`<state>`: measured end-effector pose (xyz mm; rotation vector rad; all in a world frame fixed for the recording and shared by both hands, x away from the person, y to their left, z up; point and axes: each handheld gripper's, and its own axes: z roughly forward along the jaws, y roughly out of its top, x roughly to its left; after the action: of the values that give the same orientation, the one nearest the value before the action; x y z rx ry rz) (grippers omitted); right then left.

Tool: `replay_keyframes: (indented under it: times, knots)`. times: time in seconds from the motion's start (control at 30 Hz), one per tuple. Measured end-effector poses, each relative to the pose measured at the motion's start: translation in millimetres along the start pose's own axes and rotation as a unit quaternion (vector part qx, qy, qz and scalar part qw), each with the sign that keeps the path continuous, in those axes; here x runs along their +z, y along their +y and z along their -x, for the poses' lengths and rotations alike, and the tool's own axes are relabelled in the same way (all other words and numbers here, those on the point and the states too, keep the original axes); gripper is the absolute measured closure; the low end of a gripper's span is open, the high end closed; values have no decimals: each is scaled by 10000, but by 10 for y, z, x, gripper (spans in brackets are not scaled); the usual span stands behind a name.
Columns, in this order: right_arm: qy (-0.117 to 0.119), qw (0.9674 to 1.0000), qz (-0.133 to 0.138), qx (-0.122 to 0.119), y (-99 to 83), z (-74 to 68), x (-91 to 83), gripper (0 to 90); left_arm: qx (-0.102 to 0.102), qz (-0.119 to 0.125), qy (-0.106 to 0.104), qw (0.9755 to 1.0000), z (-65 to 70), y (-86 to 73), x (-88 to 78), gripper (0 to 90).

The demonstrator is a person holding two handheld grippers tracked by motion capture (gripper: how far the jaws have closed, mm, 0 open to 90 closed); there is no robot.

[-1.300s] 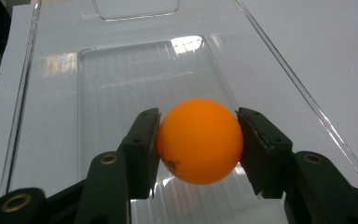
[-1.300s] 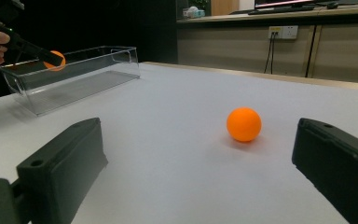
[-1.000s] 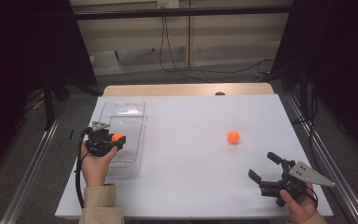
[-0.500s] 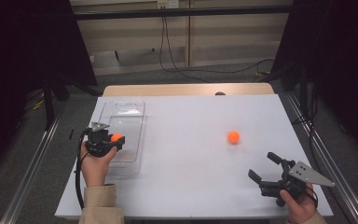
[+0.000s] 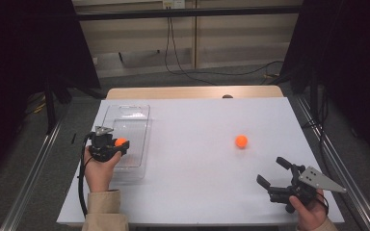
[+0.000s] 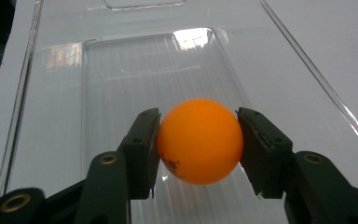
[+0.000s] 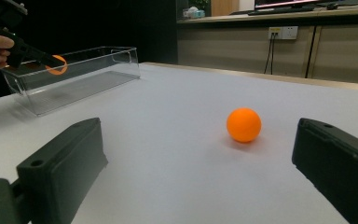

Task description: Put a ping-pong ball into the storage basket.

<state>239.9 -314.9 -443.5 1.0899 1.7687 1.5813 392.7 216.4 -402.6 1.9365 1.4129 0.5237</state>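
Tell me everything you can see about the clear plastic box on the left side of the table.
The clear plastic box is a long, rectangular, open-topped bin of transparent, glossy plastic with upright walls, a flared rim and a ribbed floor. It stands flat on the white table near its left edge, long side running away from the person. No ball rests on its floor. The left tool hangs over its near end, shut on an orange ball above the floor. Whether the tool touches the rim cannot be told.
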Motion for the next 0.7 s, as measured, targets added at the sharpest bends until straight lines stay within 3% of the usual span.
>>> replay_keyframes:
  times: [0.7]
  knots:
    - [10,10000,9,-1,-1,-6,2,19,-39,-7,52,10000,-3,-12,17,476]
